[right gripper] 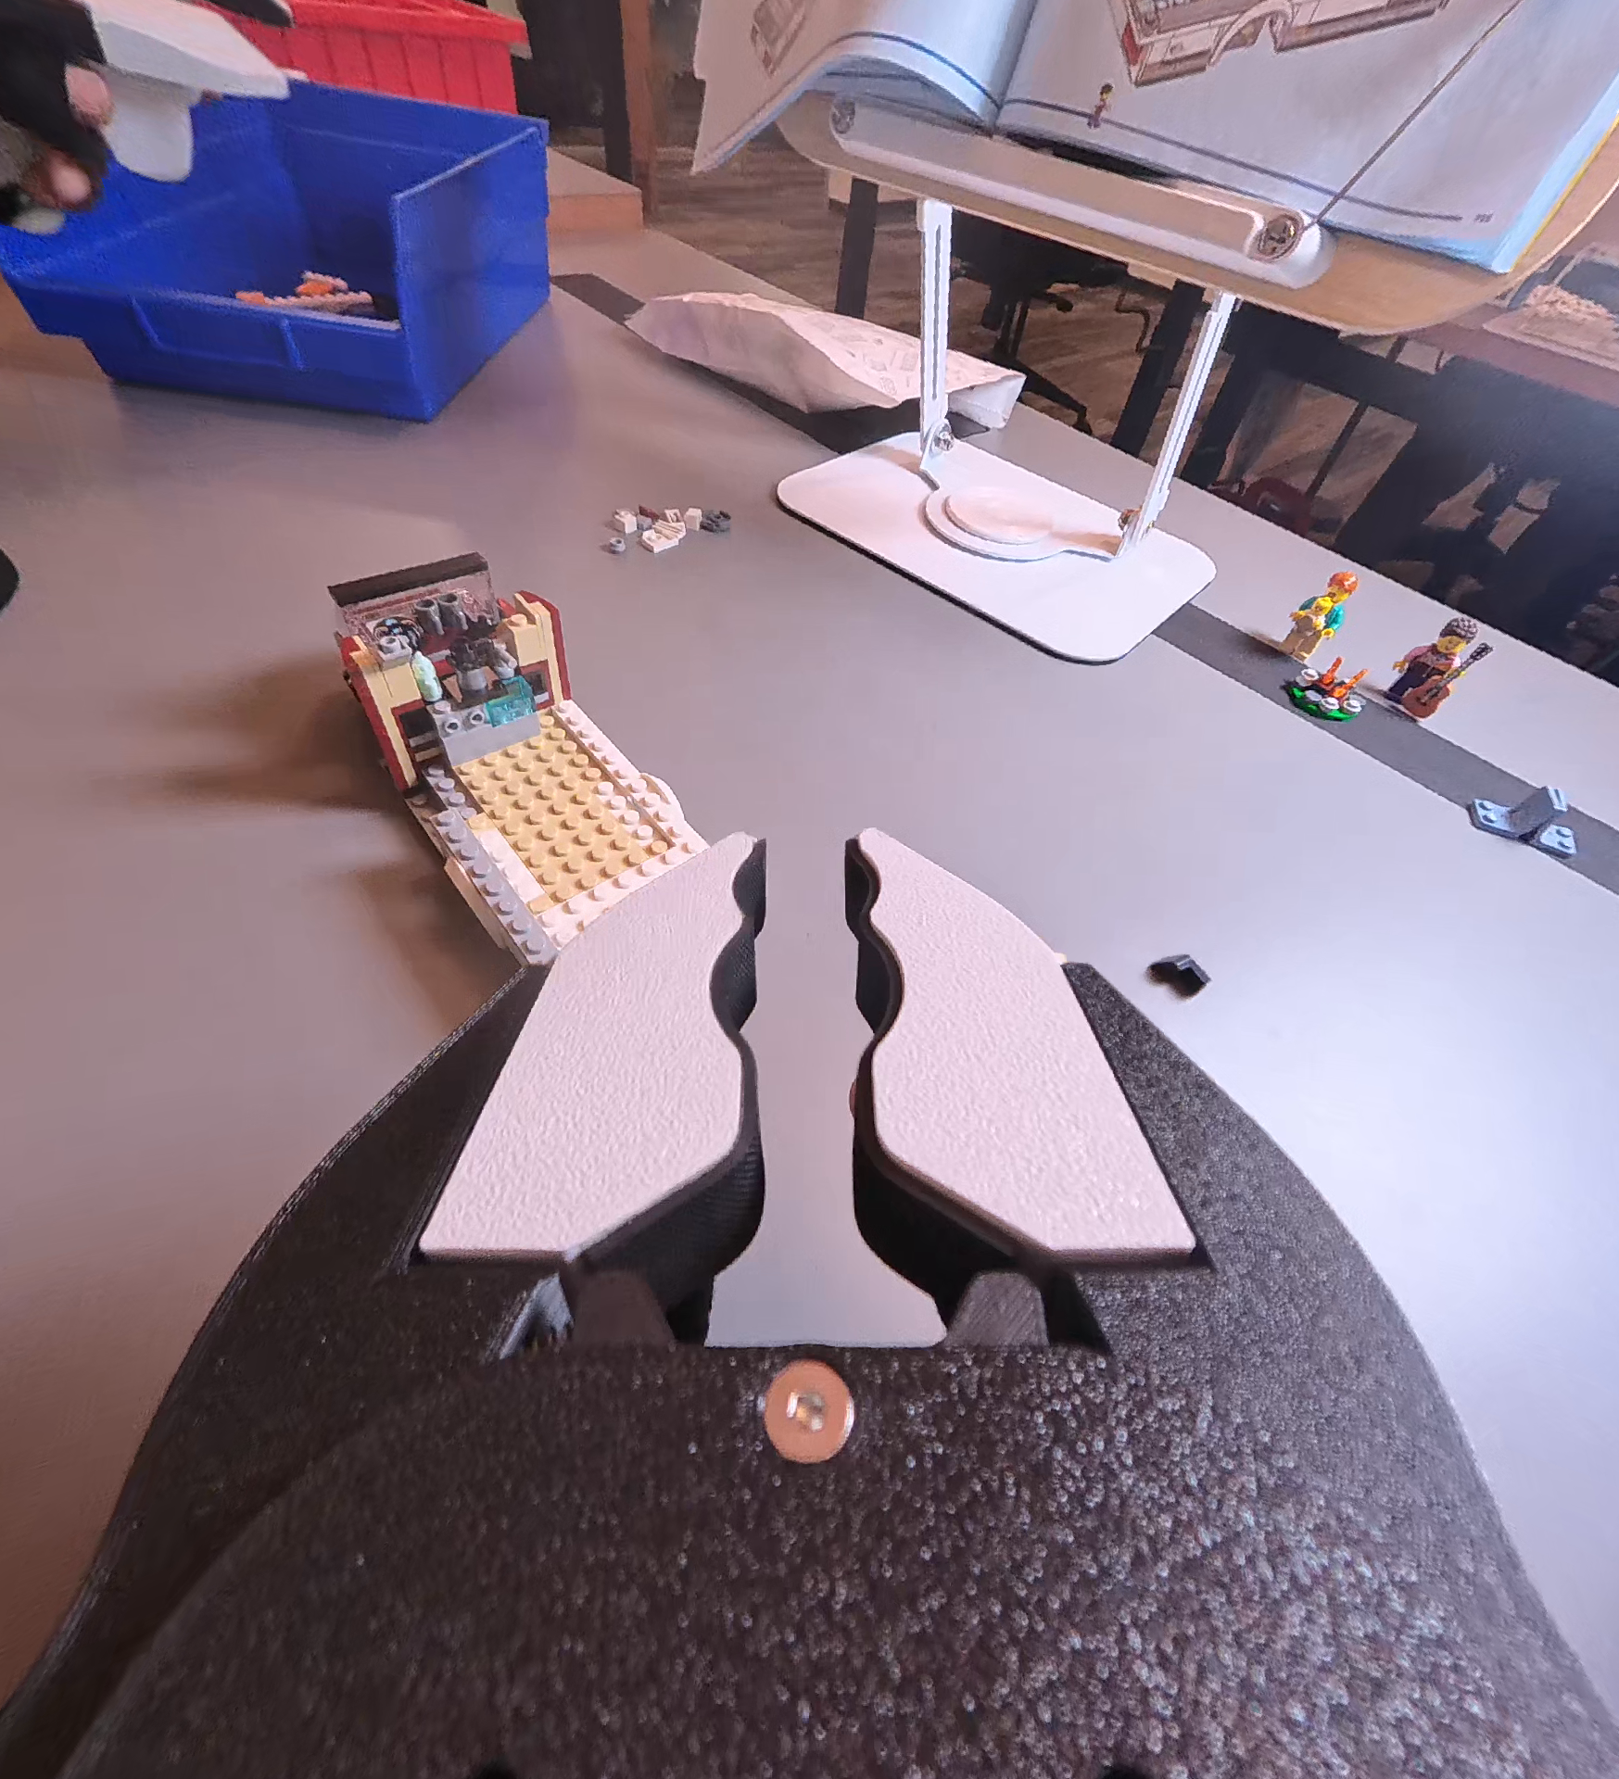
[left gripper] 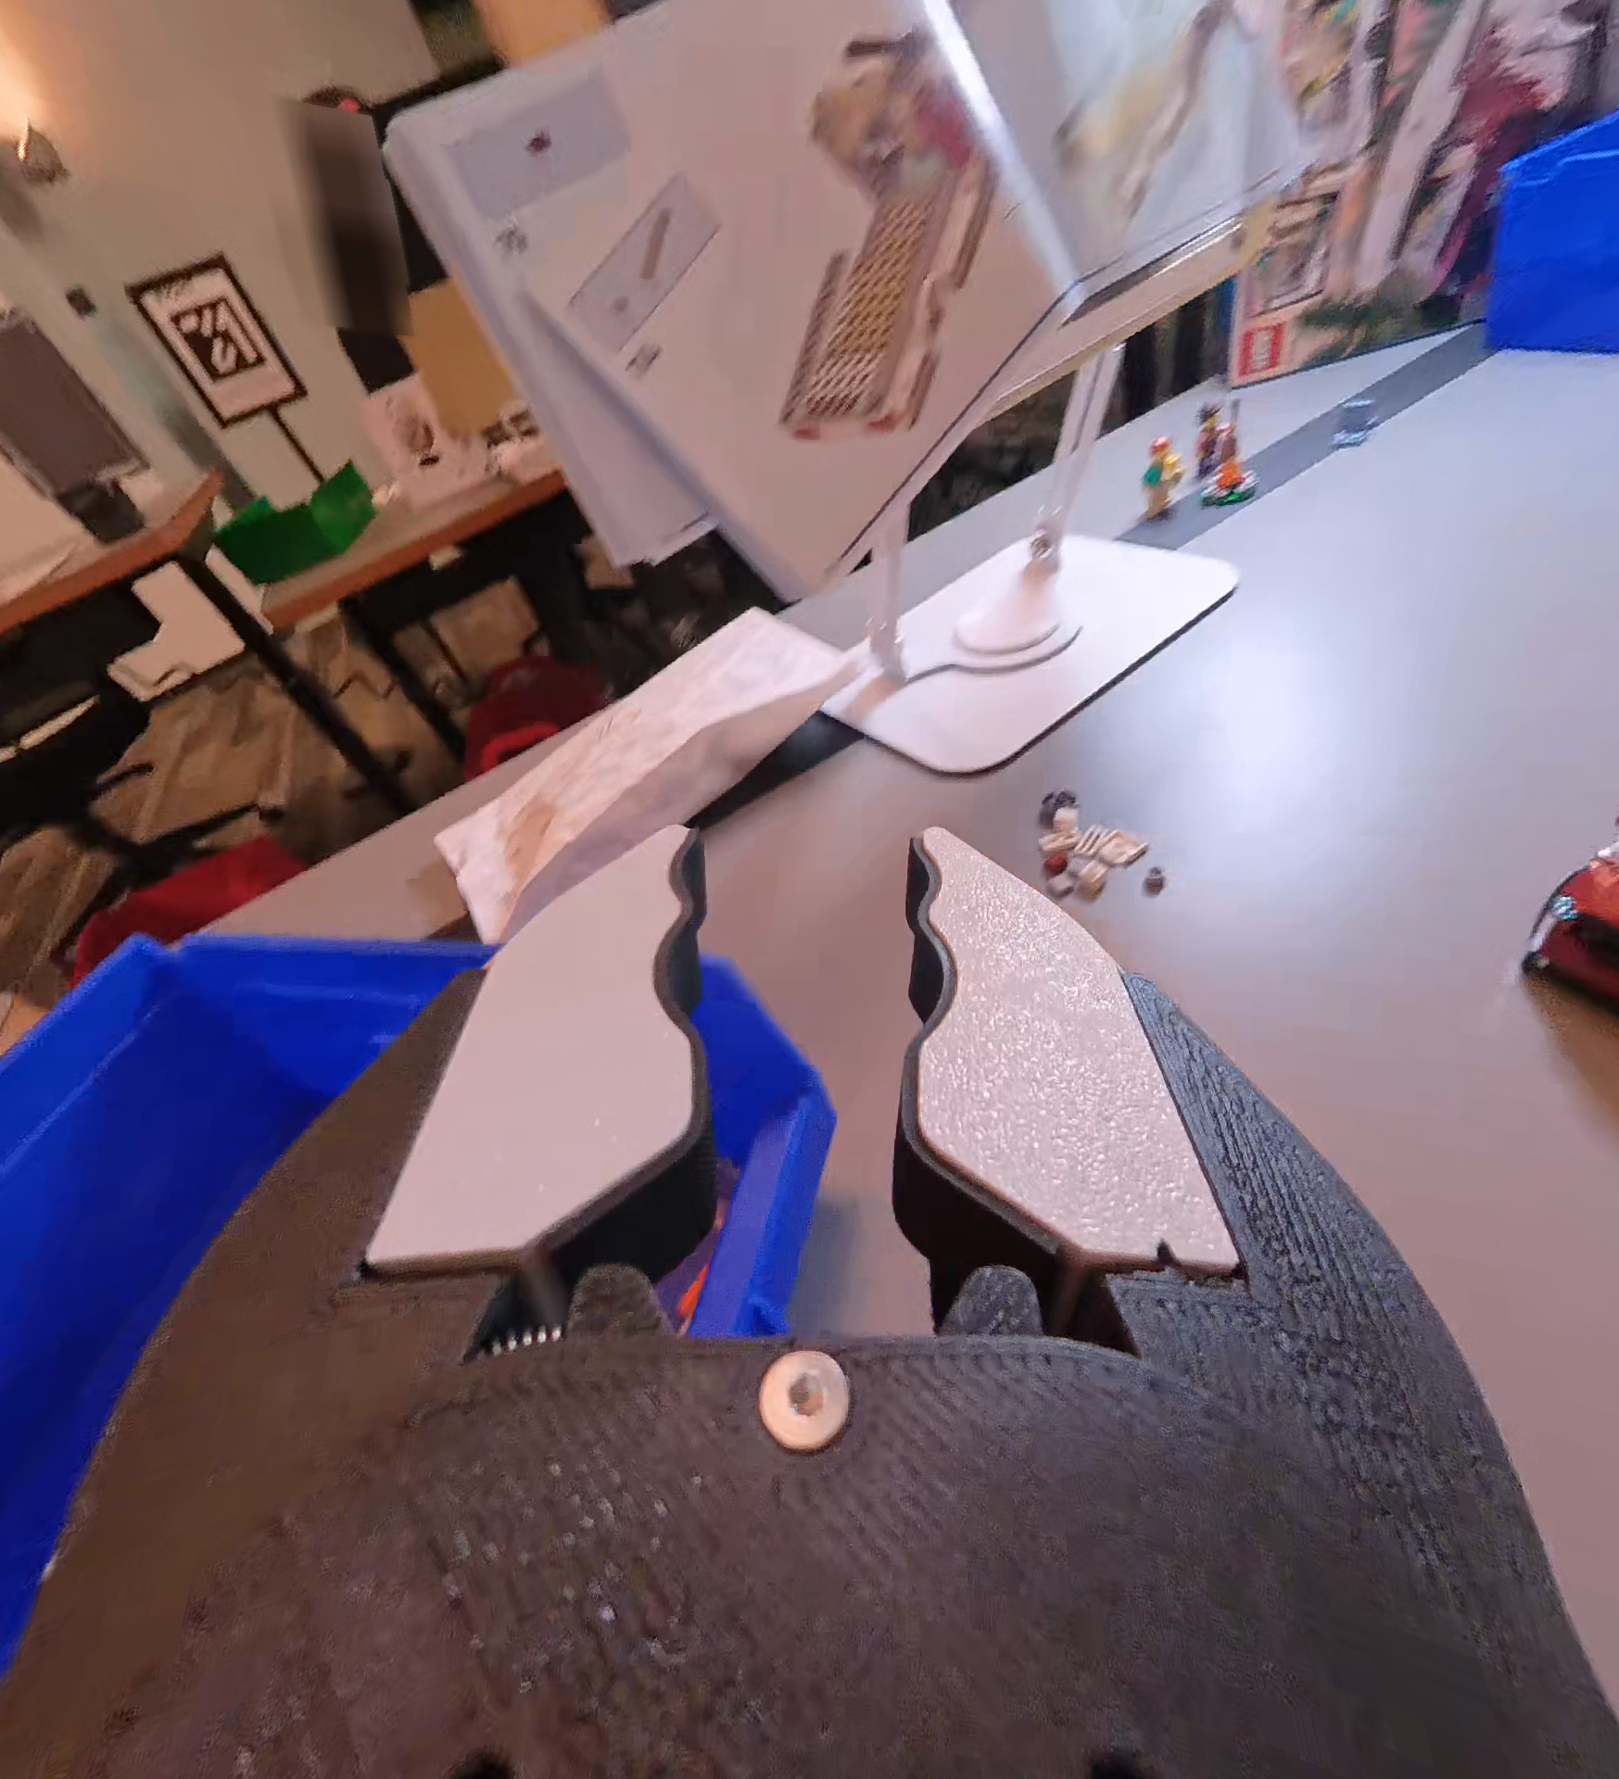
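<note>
A: Largest first?
B: The smooth grey surface (right gripper: 1075,866), then the glossy blue plastic bin (right gripper: 324,289), then the studded tan-and-red brick model (right gripper: 516,770).

A: And the left hand-held gripper (left gripper: 805,866)?
B: Above the bin's edge, jaws wide, nothing between them.

A: The right hand-held gripper (right gripper: 805,857)?
B: Just beside the model, jaws narrow, holding nothing; loose small bricks (right gripper: 670,525) lie well apart.
</note>
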`<state>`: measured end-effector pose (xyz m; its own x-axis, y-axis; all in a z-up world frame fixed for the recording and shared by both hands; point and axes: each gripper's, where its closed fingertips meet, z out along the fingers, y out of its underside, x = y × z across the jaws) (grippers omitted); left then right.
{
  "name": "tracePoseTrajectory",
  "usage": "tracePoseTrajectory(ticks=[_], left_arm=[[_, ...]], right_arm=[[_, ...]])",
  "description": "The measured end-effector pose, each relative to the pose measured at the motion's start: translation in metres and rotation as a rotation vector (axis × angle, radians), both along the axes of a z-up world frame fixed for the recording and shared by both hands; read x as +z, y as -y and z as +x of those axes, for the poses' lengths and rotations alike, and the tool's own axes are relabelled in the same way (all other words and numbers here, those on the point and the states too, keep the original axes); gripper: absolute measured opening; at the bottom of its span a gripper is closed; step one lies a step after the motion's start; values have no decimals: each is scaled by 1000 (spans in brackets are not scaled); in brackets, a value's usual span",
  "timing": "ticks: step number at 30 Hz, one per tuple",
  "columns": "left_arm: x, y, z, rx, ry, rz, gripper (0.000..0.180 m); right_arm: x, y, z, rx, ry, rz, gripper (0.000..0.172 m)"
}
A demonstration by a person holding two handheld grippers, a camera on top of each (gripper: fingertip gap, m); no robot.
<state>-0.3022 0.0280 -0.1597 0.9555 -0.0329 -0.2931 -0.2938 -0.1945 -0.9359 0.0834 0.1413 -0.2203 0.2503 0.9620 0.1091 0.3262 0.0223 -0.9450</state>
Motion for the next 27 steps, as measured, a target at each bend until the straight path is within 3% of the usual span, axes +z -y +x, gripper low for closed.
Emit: tracePoseTrajectory(ticks=[8, 15, 18, 22, 25, 27], left_arm=[[-15, -26, 66, -173, -95, 60, 29], [-34, -32, 75, -181, -51, 131, 30], [-39, -38, 76, -193, -21, 121, 29], [-31, -55, 85, -230, 0, 130, 28], [-27, -69, 94, -253, 16, 141, 27], [-28, -74, 100, -269, 29, 137, 26]], right_arm=[[5, -8, -13, -24, -39, 21, 16], [16, -25, -55, -21, -13, 47, 24], [39, -35, -102, -4, 0, 98, 35], [79, -49, -198, -19, 19, 153, 70], [107, -79, -267, -144, 31, 267, 90], [111, -104, -298, -230, 52, 277, 93]])
